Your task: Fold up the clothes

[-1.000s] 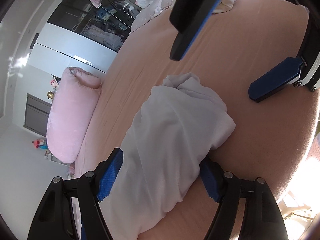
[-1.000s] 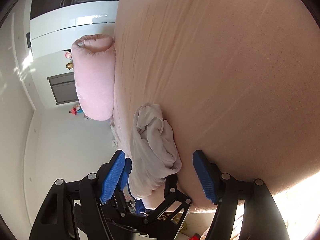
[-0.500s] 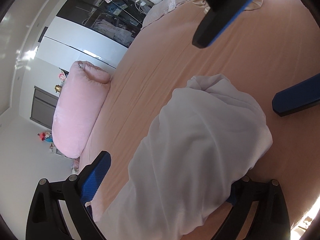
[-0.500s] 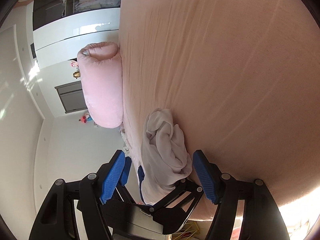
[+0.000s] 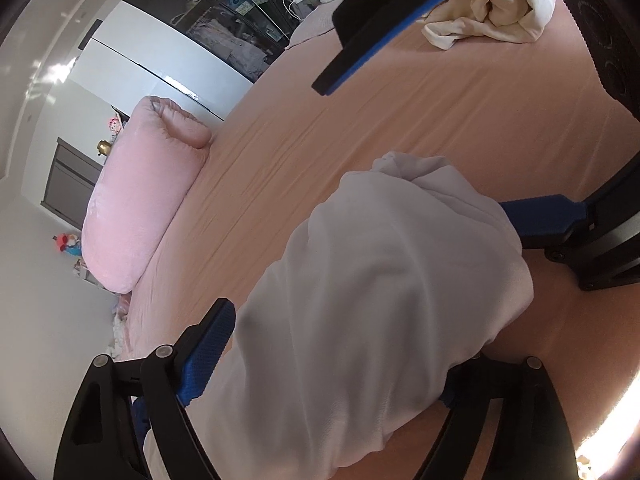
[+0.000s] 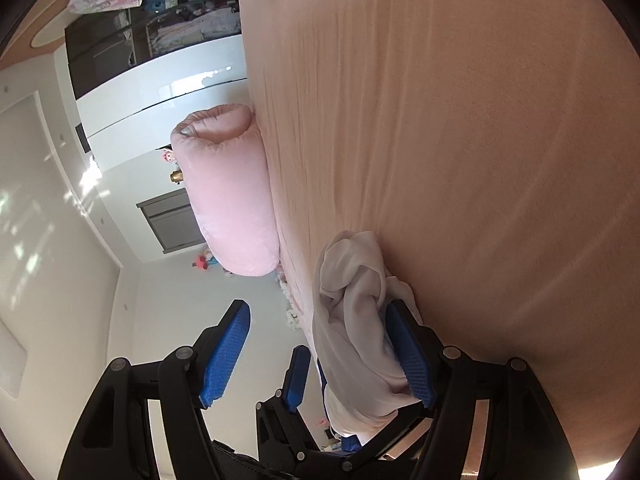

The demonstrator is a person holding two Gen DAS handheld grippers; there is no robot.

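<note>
Two close wrist views along the tongs, sharing the bed (image 5: 460,128).

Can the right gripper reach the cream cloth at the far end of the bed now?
Probably yes: the right gripper is open and only bare bed lies before the cream cloth.

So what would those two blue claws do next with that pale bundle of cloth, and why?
Probably close the left gripper on the bunched white cotton garment: its jaws stand wide around the cloth, and nothing grips it yet, so no folding can start on the peach bedsheet.
</note>
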